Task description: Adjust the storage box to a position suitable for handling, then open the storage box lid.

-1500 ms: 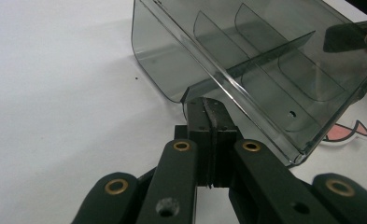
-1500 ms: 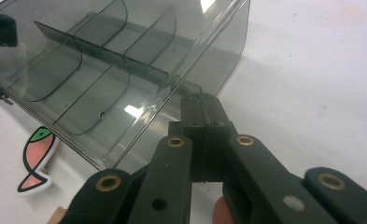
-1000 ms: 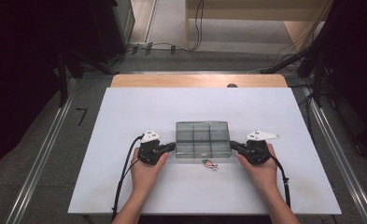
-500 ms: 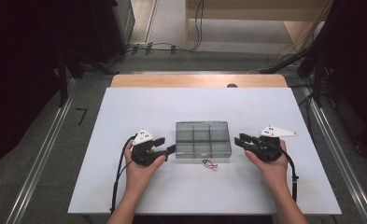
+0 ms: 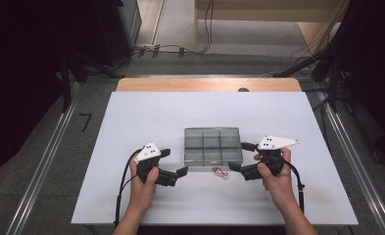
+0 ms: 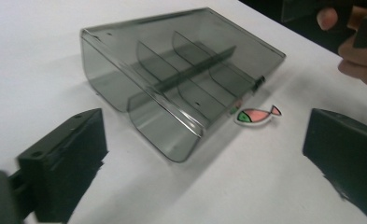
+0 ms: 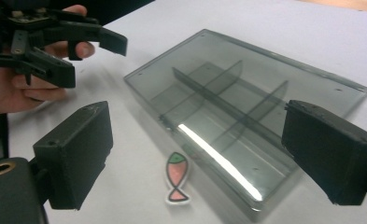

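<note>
Surface: white table [image 5: 131, 122].
Box: smoky divided case [image 5: 212, 148] — compartments looked empty; fish sticker [image 5: 220, 172] lay just beside it.
Claws: left gripper [image 5: 174, 164] and right gripper [image 5: 240, 156] — jaws apart, holding nothing.

The worktop [image 5: 146, 122] is white and flat, with a strip of brown wood along its 12 o'clock edge. A see-through grey box [image 5: 212, 148] with little walls inside lies near the middle. A small fish sticker [image 5: 220, 172] lies just beside the box, at its 6 o'clock side.

One smoky divided box [image 5: 212, 148], one fish sticker [image 5: 220, 172], and two claws on the table.
</note>
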The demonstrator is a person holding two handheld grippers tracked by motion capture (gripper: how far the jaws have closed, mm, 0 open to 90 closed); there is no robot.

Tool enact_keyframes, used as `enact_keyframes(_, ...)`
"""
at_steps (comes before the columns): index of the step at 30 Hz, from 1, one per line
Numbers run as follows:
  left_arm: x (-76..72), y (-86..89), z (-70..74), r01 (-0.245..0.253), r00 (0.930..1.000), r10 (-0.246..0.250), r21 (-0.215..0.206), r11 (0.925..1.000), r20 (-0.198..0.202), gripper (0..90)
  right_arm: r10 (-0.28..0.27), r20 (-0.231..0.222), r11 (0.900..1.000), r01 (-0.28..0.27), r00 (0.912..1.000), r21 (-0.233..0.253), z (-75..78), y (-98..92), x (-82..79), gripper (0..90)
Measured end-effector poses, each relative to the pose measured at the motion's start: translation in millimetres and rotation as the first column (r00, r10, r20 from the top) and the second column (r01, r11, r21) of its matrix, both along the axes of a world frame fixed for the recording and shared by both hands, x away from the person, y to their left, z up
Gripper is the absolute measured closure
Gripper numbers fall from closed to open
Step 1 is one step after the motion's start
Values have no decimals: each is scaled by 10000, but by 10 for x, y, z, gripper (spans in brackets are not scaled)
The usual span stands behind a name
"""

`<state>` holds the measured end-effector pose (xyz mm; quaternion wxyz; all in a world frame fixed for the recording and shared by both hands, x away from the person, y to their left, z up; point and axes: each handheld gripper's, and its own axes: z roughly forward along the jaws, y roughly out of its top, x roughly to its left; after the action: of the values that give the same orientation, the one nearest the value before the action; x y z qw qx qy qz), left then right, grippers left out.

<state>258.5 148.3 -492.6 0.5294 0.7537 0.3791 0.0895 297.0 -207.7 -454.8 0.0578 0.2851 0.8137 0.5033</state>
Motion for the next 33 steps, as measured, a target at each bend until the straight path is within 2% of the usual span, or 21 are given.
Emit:
enact_keyframes(4,-40,-8,-7,136,9999,-137,76,9999,79,0,480,21,9988,-480,9988,-63,-12,89,-53,7)
enact_keyframes(10,-53,29,-31,70,9999,-70,77,9999,92,0,841,-12,9963,-841,9965,-148,-18,201,-122,9)
enact_keyframes(11,-53,34,-38,63,9999,-64,89,9999,95,0,994,-107,9950,-996,9950,-102,-26,234,-142,41)
enact_keyframes(13,-54,41,-43,87,9999,-88,147,9999,86,0,1149,-158,9933,-1150,9932,-58,-31,251,-152,49)
enact_keyframes(15,-57,43,-43,110,9999,-111,152,9998,95,0,1302,-209,9914,-1304,9913,-120,-47,296,-166,116)
enact_keyframes(16,-60,42,-43,125,9999,-127,127,9998,116,0,1184,-222,9926,-1189,9927,-262,-54,322,-179,162)
enact_keyframes(18,-65,40,-47,194,9997,-196,130,9997,129,0,1131,-272,9927,-1141,9932,-380,-82,358,-190,295)
enact_keyframes(20,-69,40,-53,205,9997,-207,170,9996,133,0,1181,-469,9926,-1192,9919,-223,-125,375,-190,450)
enact_keyframes(21,-68,42,-58,206,9997,-209,163,9997,131,0,1157,-487,9927,-1172,9921,-294,-147,385,-191,504)
enact_keyframes(22,-70,48,-64,201,9997,-203,167,9997,125,0,1006,-407,9929,-1029,9941,-602,-196,409,-200,632)
enact_keyframes(23,-70,48,-64,201,9997,-203,167,9997,125,0,1006,-407,9929,-1029,9941,-602,-196,409,-200,632)
enact_keyframes(24,-73,50,-65,204,9997,-206,177,9996,115,0,1072,-387,9912,-1098,9935,-742,-233,420,-201,723)
enact_keyframes(25,-74,50,-69,215,9997,-217,169,9996,122,0,1072,-387,9912,-1098,9935,-742,-233,420,-201,723)
enact_keyframes(26,-74,50,-70,215,9997,-217,175,9996,125,0,1085,-370,9898,-1114,9934,-884,-272,431,-205,794)
enact_keyframes(28,-72,47,-71,225,9997,-227,166,9996,126,0,1046,-388,9894,-1079,9938,-969,-288,437,-211,826)
enact_keyframes(30,-70,39,-76,215,9997,-216,139,9997,111,0,796,-376,9891,-836,9961,-1212,-337,446,-211,873)
enact_keyframes(33,-66,28,-88,210,9997,-211,224,9995,76,0,586,-443,9895,-639,9973,-1298,-365,443,-203,874)
